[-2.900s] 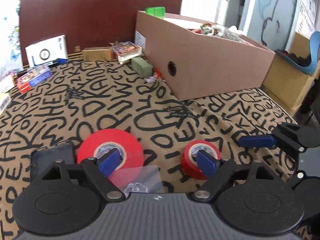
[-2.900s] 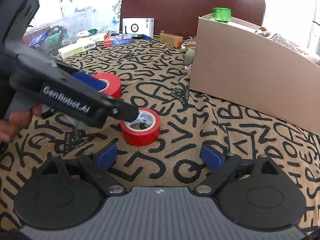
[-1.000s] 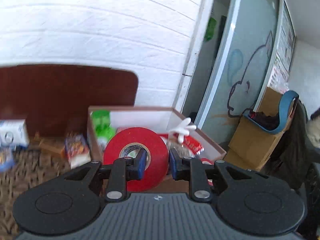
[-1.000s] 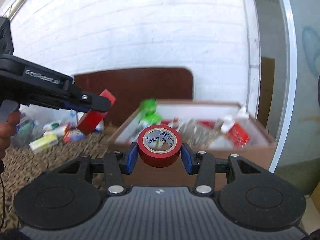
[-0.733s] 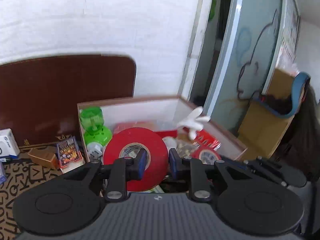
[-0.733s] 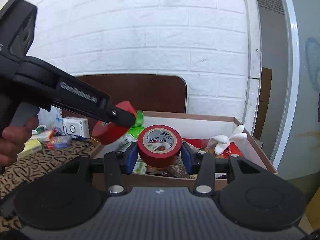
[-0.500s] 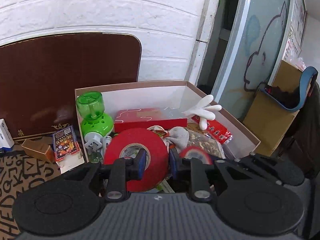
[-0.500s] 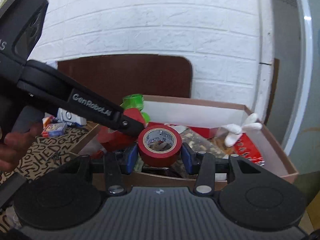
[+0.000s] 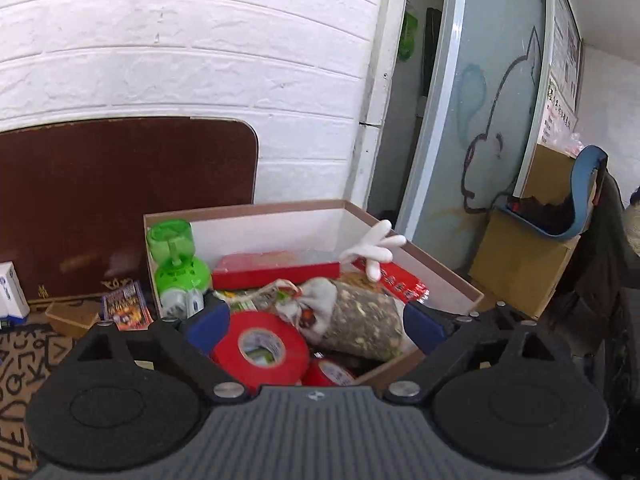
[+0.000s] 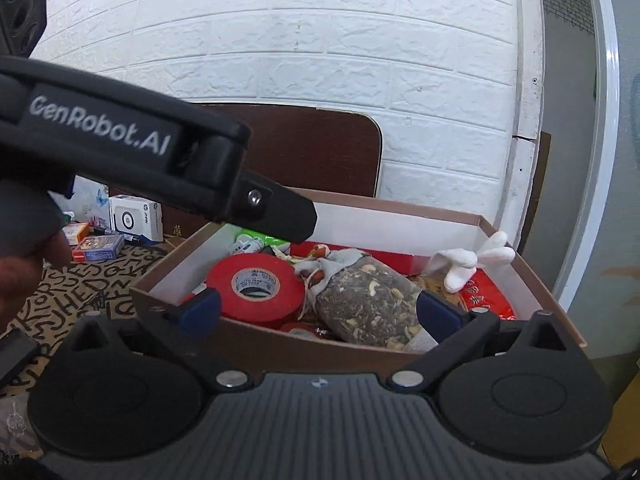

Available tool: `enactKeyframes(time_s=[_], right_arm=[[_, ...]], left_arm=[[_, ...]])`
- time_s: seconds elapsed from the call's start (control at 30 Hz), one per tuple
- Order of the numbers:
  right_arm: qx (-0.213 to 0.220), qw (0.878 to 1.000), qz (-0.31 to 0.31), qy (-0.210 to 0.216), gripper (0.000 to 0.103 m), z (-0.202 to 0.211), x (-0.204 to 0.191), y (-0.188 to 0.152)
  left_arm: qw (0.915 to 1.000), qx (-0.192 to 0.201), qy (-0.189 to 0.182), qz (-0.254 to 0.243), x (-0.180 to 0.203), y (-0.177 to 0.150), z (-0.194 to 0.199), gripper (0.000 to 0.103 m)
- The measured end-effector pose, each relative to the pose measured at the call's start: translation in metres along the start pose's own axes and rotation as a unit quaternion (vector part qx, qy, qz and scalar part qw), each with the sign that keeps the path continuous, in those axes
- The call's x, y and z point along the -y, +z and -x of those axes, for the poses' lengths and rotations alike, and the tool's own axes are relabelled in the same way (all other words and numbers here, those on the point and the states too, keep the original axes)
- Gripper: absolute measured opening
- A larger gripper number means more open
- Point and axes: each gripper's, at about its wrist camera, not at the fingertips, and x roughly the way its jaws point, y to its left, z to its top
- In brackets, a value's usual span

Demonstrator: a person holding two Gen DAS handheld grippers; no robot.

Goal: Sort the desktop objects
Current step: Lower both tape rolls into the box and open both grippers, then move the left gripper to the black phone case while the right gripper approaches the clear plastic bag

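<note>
Box: filled with big tape, small tape at its 4 o'clock, pouch, glove, green bottle.
Left gripper: just spread wide, nothing gripped.
Right gripper: likewise just spread, empty.

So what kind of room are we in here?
Probably a spare room or home workspace used for storage: painted white brick wall, letter-patterned cloth over a table, and a cardboard box full of household odds and ends.

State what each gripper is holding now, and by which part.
Nothing is held. The left gripper and right gripper have just opened wide; the large red tape roll and small red tape roll lie loose in the cardboard box.
</note>
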Motion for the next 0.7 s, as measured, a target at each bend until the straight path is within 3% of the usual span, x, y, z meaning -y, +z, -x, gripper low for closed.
enactKeyframes(time_s=[0.3, 0.47, 0.7], right_arm=[[-0.003, 1.0, -0.011, -0.01, 0.101, 0.03, -0.012, -0.008], [-0.006, 1.0, -0.007, 0.001, 0.101, 0.049, -0.023, -0.014], [-0.035, 0.999, -0.003, 0.036, 0.101, 0.064, -0.046, -0.031]], left_arm=[[0.9996, -0.016, 0.005, 0.021, 0.008, -0.02, 0.02, 0.096], [0.9987, -0.012, 0.01, 0.049, 0.005, -0.04, 0.051, 0.096], [0.992, -0.013, 0.053, 0.114, -0.014, -0.088, 0.106, 0.096]])
